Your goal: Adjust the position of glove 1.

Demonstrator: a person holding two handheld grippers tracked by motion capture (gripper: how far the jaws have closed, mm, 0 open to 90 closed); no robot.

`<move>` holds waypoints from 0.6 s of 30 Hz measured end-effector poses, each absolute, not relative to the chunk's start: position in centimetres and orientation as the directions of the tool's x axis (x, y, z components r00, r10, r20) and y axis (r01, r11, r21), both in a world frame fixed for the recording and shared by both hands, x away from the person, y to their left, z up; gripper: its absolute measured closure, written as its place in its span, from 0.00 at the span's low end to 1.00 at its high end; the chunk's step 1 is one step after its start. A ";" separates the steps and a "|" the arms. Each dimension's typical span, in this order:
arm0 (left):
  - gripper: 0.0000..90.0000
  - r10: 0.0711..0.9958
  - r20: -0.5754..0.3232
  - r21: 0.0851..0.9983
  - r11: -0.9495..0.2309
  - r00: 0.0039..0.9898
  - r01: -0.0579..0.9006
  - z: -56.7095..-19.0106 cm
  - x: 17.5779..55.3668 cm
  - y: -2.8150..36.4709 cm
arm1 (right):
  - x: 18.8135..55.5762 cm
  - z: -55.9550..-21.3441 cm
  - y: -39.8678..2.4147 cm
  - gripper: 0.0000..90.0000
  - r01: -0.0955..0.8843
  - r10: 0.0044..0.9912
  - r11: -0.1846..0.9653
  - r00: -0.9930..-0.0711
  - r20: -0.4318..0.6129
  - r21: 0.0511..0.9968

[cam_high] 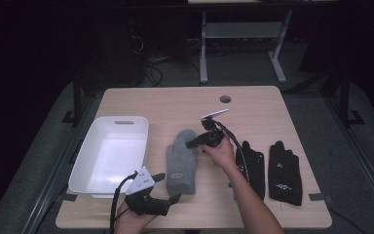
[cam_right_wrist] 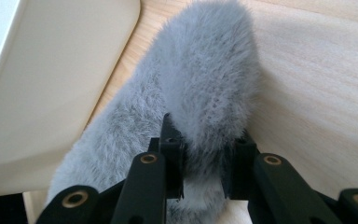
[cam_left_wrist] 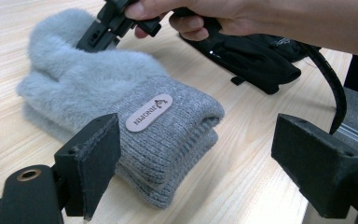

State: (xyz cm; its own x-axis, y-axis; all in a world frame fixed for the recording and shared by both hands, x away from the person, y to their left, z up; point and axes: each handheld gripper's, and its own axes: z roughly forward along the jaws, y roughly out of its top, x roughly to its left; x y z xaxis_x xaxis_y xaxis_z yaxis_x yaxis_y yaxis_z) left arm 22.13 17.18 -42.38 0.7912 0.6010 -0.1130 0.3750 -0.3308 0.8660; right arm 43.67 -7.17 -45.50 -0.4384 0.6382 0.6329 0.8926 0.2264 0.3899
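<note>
A fluffy grey mitten point(cam_high: 181, 158) lies on the wooden table point(cam_high: 175, 105), its knitted cuff with an oval label point(cam_left_wrist: 148, 112) toward the near edge. My right gripper point(cam_high: 193, 143) is shut on the mitten's thumb point(cam_right_wrist: 205, 154), its jaws pinching the fur from both sides. My left gripper point(cam_high: 168, 187) stands open just short of the cuff point(cam_left_wrist: 177, 140), one jaw to each side of it and not touching. A second grey mitten layer point(cam_left_wrist: 42, 121) lies under the first.
A white plastic bin point(cam_high: 111, 155) stands on the table's left, close beside the mitten. Two black gloves point(cam_high: 268, 170) lie on the right, under and beside the right forearm. A round cable hole point(cam_high: 225, 99) sits near the far edge.
</note>
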 end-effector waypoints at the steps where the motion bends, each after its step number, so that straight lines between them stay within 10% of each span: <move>1: 0.17 0.602 -0.119 0.867 -0.324 0.789 0.378 -42.4 22.1 17.2 | 43.6 -45.3 -7.6 0.83 0.891 0.631 0.225 -0.442 0.638 0.395; 18: 0.20 0.578 -0.194 0.855 -0.296 0.793 0.425 -41.9 22.6 15.9 | 40.4 -44.0 -13.2 0.85 0.876 0.654 0.191 -0.450 0.608 0.443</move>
State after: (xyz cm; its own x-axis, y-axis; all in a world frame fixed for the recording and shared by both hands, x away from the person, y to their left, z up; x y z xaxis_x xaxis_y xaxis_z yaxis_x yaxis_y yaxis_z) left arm 22.61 15.91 -41.93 0.7929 0.5775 -0.1943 0.4250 -0.2957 0.8555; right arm 40.39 -13.18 -43.95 -0.4504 0.6536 0.6083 0.8759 0.1915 0.4428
